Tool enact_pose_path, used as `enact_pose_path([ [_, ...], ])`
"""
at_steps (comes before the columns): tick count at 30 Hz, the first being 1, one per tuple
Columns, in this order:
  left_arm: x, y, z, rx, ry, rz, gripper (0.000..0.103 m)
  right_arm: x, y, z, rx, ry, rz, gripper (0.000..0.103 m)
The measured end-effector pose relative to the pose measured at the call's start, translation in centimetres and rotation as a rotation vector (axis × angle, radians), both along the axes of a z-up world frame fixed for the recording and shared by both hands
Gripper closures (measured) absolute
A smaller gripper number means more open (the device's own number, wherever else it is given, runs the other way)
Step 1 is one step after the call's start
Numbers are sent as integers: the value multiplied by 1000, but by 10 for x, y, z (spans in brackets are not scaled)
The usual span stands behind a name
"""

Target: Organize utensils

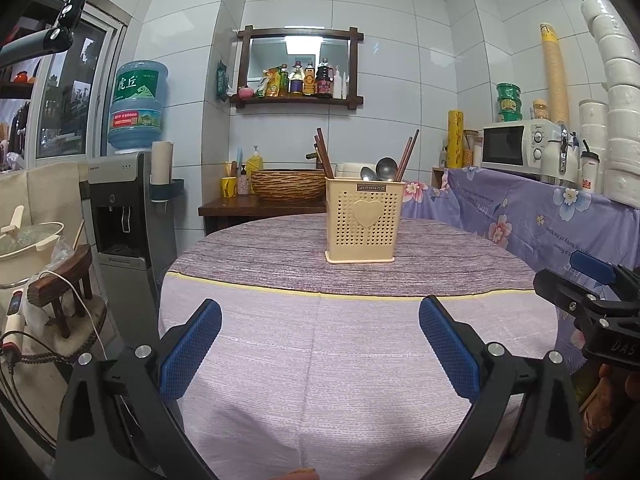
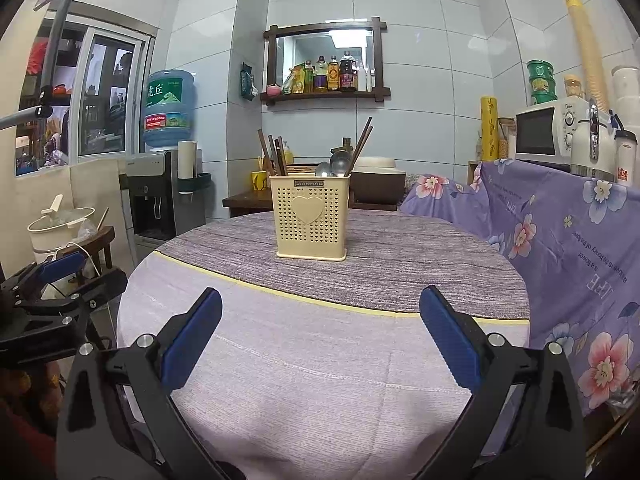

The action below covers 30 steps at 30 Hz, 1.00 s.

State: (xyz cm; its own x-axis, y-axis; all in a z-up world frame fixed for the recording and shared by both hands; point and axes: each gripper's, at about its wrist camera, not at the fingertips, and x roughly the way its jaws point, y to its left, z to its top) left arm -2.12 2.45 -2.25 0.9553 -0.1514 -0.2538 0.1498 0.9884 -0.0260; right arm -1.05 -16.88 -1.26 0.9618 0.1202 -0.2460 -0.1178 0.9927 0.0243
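A cream perforated utensil holder with a heart on its front stands upright on the round table, on the darker purple band of the cloth. Brown chopsticks and two metal spoons stick out of its top. My left gripper is open over the near part of the table, nothing between its blue pads. My right gripper is open too, well short of the holder. Each gripper shows at the edge of the other's view.
A water dispenser with a blue bottle stands at the left. Behind the table a wooden counter holds a woven basket. A flowered purple cloth covers furniture at the right, with a microwave on it. A stool and pot sit at the far left.
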Motion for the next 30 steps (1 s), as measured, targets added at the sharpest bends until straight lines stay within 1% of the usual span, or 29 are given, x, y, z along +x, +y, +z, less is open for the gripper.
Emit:
enact_pose_path([
  [30, 3, 3, 1, -15, 19, -25, 5, 1, 2, -2, 5, 7, 4, 6],
])
